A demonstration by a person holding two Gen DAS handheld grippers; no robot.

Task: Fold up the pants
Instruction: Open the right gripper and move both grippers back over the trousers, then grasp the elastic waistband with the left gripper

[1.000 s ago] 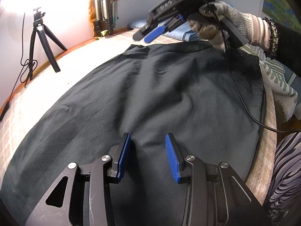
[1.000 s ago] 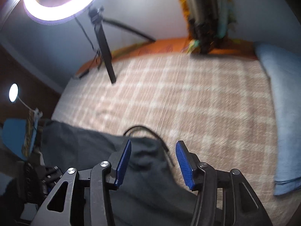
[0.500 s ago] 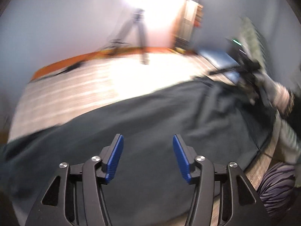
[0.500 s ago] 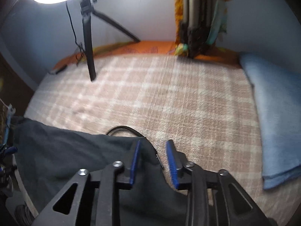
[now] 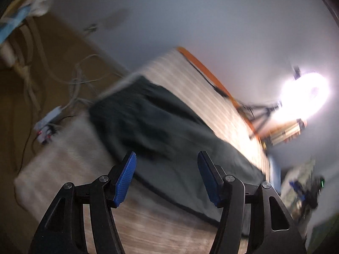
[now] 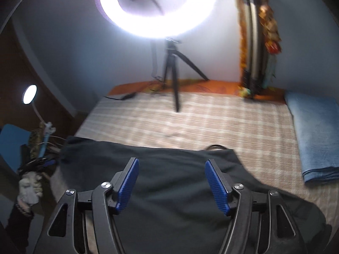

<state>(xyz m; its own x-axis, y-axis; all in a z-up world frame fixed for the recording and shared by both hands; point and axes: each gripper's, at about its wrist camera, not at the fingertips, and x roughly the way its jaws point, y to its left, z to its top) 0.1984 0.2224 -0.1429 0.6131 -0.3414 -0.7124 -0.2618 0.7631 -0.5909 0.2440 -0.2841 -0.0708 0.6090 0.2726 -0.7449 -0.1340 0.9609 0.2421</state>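
One pair of dark pants [image 6: 180, 177], spread flat along the near edge of a bed [image 6: 211, 118] covered in beige plaid cloth. Two grippers, both with ribbed blue pads on black linkage.

Left gripper [image 5: 166, 177]: jaws wide apart, nothing between them, held above the pants [image 5: 169, 135] near one end. Right gripper [image 6: 171, 184]: jaws likewise spread, empty, hovering over the dark fabric.

Left view only: floor beside the bed, one white power strip [image 5: 47, 124] with tangled cables, pants end reaching the mattress edge; heavy blur. Ring light [image 5: 305, 97] seen far off as a glare.

Right view only: one lit ring light [image 6: 157, 6] on a black tripod [image 6: 175, 78], one folded blue cloth [image 6: 315, 135] at the bed's right side, one small round lamp [image 6: 29, 94], one gloved left hand [image 6: 29, 187] at far left, knit texture.
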